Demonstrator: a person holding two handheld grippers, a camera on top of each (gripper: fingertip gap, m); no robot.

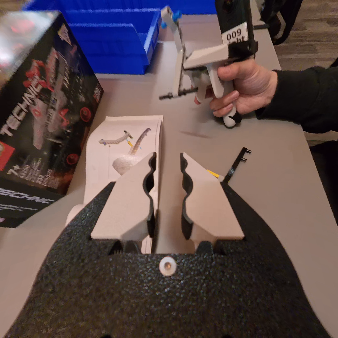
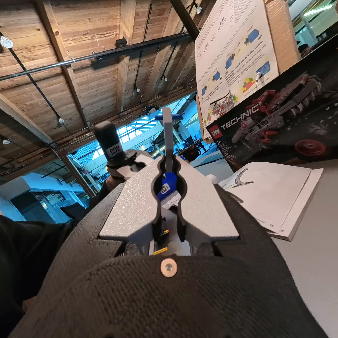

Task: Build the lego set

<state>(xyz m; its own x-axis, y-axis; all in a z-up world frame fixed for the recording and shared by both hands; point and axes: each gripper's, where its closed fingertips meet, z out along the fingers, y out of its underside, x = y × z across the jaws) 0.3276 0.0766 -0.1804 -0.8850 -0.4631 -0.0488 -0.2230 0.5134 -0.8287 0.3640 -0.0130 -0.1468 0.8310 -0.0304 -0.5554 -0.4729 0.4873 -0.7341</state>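
My right gripper (image 2: 168, 161) is shut on a grey angled Lego beam (image 2: 167, 139) that sticks up past its fingertips, with a blue pin (image 2: 167, 117) across the top. In the left wrist view the right gripper (image 1: 185, 63) is held up by a hand (image 1: 243, 87) at the upper right. There the beam (image 1: 178, 54) carries blue pins (image 1: 176, 17) and a black axle (image 1: 175, 93) at its lower end. My left gripper (image 1: 168, 157) is open and empty, low over the table beside the open instruction booklet (image 1: 128, 146). A black Lego piece (image 1: 237, 164) and a yellow piece (image 1: 213, 173) lie just right of it.
The black Lego set box (image 1: 45, 109) stands at the left, with blue bins (image 1: 113, 36) behind it. In the right wrist view the box (image 2: 274, 128) and the booklet (image 2: 265, 197) are on the right. A printed sheet on cardboard (image 2: 234, 54) stands behind them. The left gripper's tips are roughly 11 cm from the right gripper's.
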